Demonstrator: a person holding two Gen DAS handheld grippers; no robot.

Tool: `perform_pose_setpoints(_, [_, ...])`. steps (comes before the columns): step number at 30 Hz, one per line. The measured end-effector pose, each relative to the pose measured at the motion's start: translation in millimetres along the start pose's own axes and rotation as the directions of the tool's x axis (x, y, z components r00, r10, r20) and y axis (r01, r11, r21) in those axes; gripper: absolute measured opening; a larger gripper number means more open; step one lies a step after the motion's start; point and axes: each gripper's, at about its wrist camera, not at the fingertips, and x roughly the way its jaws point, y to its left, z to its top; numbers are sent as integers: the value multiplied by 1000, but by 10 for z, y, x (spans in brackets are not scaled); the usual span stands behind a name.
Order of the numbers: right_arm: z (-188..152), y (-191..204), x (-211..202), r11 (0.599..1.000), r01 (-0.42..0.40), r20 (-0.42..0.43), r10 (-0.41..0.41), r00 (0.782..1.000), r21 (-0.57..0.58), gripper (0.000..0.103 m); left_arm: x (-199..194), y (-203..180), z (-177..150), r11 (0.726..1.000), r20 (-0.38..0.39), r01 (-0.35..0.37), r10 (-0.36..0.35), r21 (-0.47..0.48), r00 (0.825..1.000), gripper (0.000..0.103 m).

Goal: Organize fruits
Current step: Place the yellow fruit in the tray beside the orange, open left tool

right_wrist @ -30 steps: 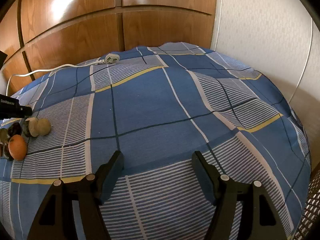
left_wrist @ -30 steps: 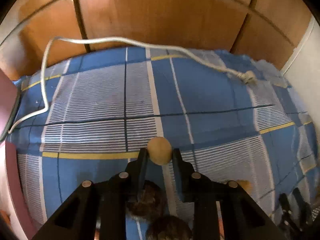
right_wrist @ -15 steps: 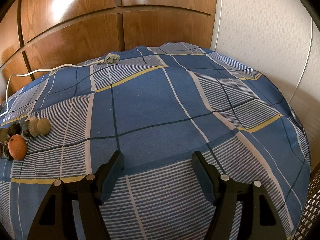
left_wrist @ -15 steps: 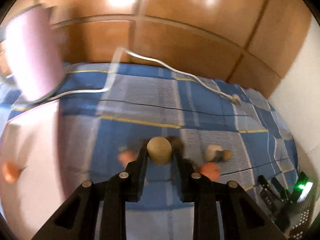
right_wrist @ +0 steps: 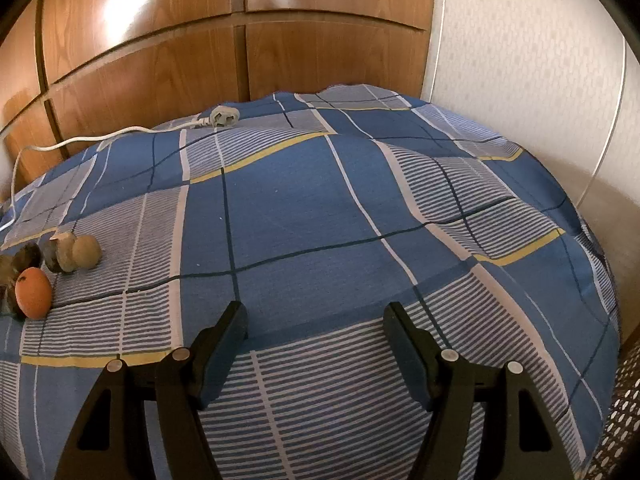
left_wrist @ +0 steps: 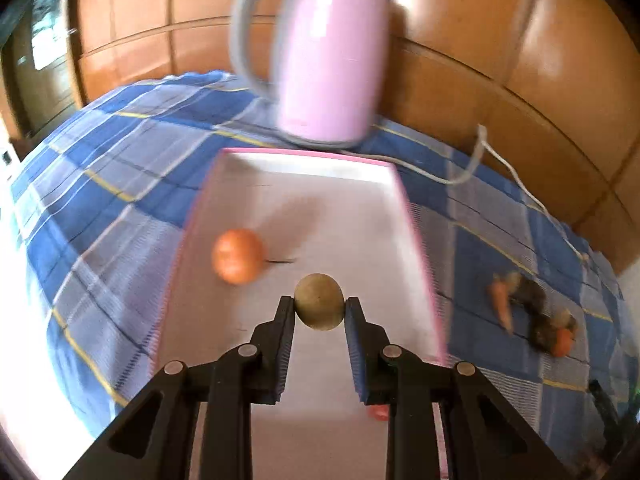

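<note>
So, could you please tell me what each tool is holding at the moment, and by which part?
The left tool pinches a round tan fruit by its opposite sides. The right tool stands open, holding nothing.

pink kettle [left_wrist: 332,60] blurred, fruit pile [left_wrist: 536,312] smeared

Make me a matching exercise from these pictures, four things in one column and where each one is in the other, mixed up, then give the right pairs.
Things:
1. round tan fruit
2. orange fruit
3. pink kettle
4. white plug

Places:
A. lying on the pink tray
B. on the blue checked cloth near the wooden panels
C. clamped in the left gripper
D. standing behind the far end of the tray

Pairs: 1-C, 2-A, 3-D, 4-B
</note>
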Motion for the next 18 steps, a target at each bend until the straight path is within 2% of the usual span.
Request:
perform_pose_setpoints(6, [0, 5, -4, 1000, 5, -1, -5, 1000, -4, 72, 60, 269, 13, 999, 3, -25, 25, -48, 1000, 26])
perform_pose_setpoints(11, [1, 8, -3, 1000, 8, -2, -8, 1000, -6, 72, 149, 375, -57, 995, -18, -78, 77, -65, 997, 27])
perform_pose_setpoints(13, [0, 12, -3, 1000, 11, -2, -11, 1000, -9, 72, 153, 417, -104, 992, -17, -101, 100, -82, 995, 33])
perform_pose_setpoints(15, [-1, 11, -3, 1000, 12, -2, -12, 1000, -10, 72, 134, 436, -135, 990, -10, -107, 107, -92, 994, 43])
perform_pose_setpoints(18, [-3, 13, -2, 1000, 14, -2, -14, 1000, -11, 72, 65, 424, -186, 989, 10, -126, 127, -78, 992, 47])
